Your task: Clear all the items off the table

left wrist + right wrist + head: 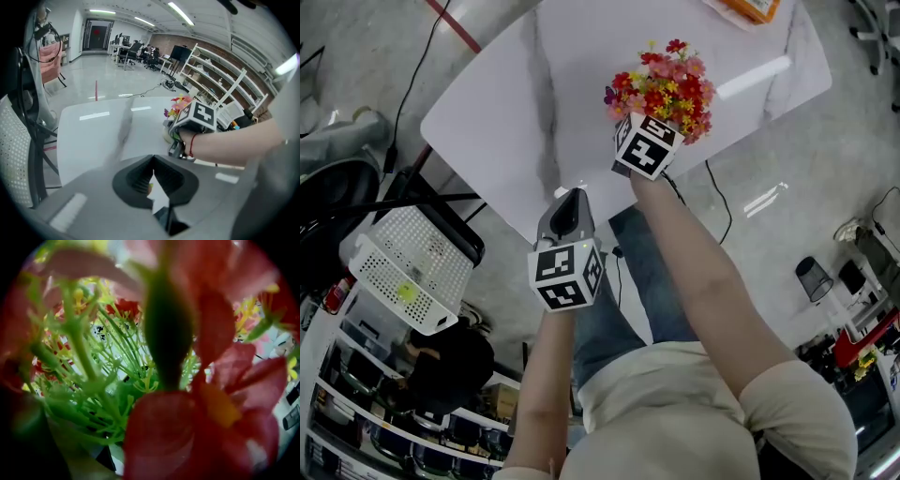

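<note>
Table [516, 103]: spans 10 to 2 o'clock in the head view, its near edge just ahead of the person.
Flowers [667, 82]: on the table, toward its 3 o'clock side; in the right gripper view they [154, 371] fill everything ahead.
Right gripper [649, 131]: touching the flowers at their 6 o'clock side.
Left gripper [572, 202]: at 7 o'clock of the right gripper, over the table's near edge, apart from the flowers; in its own view [151, 180] the right gripper [197, 117] sits at 1 o'clock.
Packet [752, 7]: at the table's far edge, 1 o'clock of the flowers, well apart.
Perforated chair [408, 267]: on the floor, 8 o'clock of the left gripper.
Shelves [356, 412]: at 7 o'clock, behind the chair.
Cable [719, 202]: on the floor, 4 o'clock of the right gripper.
</note>
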Tool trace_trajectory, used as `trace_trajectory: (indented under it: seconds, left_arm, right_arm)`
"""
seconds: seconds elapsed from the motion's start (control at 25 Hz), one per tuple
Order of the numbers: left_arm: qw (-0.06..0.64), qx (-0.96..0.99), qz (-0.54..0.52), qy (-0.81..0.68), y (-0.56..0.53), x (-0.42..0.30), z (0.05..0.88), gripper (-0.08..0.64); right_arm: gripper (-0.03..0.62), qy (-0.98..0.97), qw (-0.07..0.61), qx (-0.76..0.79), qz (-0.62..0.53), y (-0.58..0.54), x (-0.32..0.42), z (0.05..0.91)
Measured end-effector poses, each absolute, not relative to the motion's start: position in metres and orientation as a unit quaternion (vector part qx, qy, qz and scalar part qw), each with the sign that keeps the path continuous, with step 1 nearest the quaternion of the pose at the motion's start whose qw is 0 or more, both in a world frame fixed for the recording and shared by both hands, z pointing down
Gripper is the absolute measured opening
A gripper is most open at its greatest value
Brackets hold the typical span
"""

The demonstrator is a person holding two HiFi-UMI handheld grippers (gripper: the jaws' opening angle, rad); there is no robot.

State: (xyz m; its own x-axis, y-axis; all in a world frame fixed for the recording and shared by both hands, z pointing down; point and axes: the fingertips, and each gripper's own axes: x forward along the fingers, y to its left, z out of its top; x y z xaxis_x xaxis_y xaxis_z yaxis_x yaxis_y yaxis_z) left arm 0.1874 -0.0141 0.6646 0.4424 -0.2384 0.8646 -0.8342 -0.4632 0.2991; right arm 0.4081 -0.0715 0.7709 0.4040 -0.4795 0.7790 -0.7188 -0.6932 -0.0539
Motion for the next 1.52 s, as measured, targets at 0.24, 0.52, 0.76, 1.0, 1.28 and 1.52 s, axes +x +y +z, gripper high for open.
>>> trace_trajectory:
  seconds: [0.24, 0.52, 0.76, 1.0, 1.28, 1.52]
  left_arm:
    - [0.376, 0.762, 0.391, -0.354, -0.014, 0.187, 0.662, 0.008]
    - [0.371, 0.764, 0.392, -0.354, -0.007, 0.184, 0.663, 0.008]
    - [0.37, 0.766, 0.389, -0.354, -0.001, 0.184, 0.661, 0.008]
    - [0.364, 0.771, 0.378, -0.361, 0.001, 0.182, 0.651, 0.008]
    - [0.357, 0.773, 0.366, -0.375, 0.001, 0.173, 0.628, 0.008]
    - [0.355, 0.77, 0.353, -0.395, -0.001, 0.16, 0.604, 0.008]
  right_arm:
    - [0.52, -0.39, 0.154, 0.81, 0.41, -0.075, 0.408, 0.771]
    - [0.518, -0.423, 0.181, 0.797, 0.391, -0.072, 0.407, 0.768]
    - [0.518, -0.461, 0.209, 0.779, 0.372, -0.061, 0.398, 0.761]
    - [0.518, -0.512, 0.225, 0.755, 0.341, -0.056, 0.379, 0.737]
    - [0.518, -0.54, 0.216, 0.74, 0.337, -0.056, 0.359, 0.696]
    - [0.518, -0.566, 0.211, 0.729, 0.323, -0.062, 0.346, 0.65]
